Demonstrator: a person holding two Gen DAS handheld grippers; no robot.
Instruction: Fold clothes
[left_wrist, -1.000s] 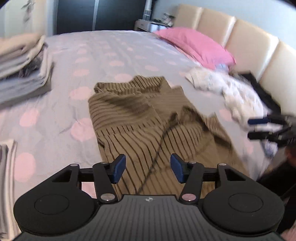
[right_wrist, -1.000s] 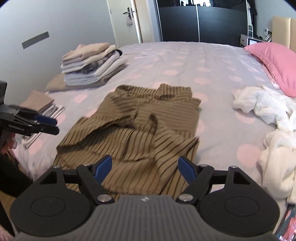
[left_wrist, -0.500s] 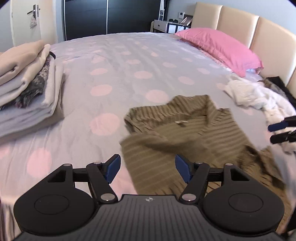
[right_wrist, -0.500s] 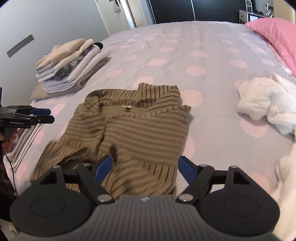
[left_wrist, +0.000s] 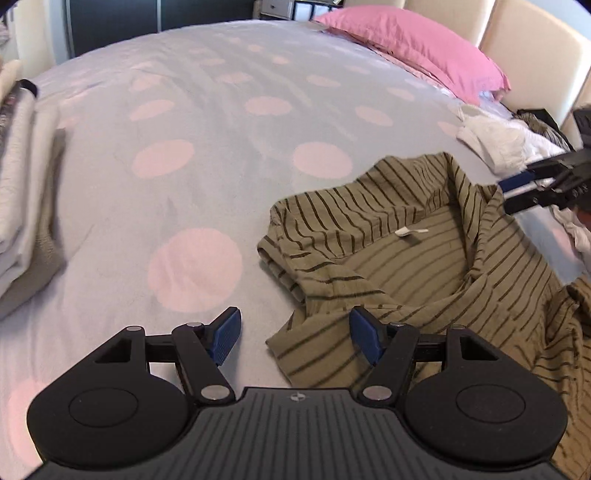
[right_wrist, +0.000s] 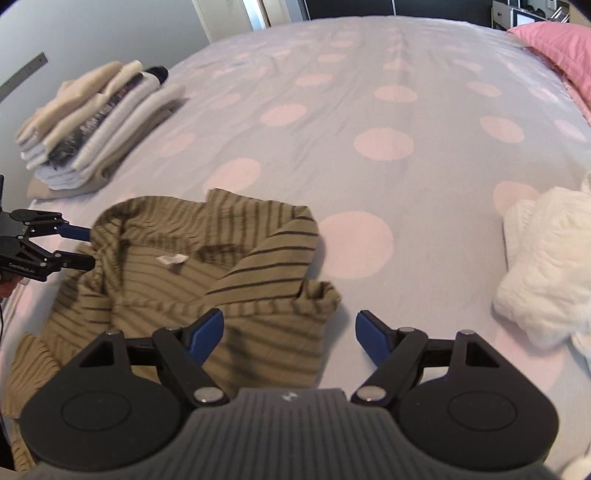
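An olive shirt with dark stripes (left_wrist: 424, 266) lies crumpled on the bed, collar and white label facing up. My left gripper (left_wrist: 295, 339) hovers open over the shirt's left shoulder edge. The cloth lies between and under its blue pads (left_wrist: 225, 338), which do not press on it. Over the opposite shoulder corner of the shirt (right_wrist: 207, 280), my right gripper (right_wrist: 290, 338) stands wide open with nothing gripped. Each gripper shows in the other's view: the right gripper (left_wrist: 532, 188) by the collar's right side, the left gripper (right_wrist: 70, 247) at the shirt's left edge.
The bed has a grey cover with pink dots (left_wrist: 221, 147). A stack of folded clothes (right_wrist: 96, 122) sits at the left. A heap of white clothes (right_wrist: 546, 266) lies at the right. A pink pillow (left_wrist: 417, 51) and a cream headboard (left_wrist: 535, 55) stand beyond.
Both grippers have moved forward over the shirt and lower, from its hem end to the shoulders beside the collar. The left jaws have widened a little.
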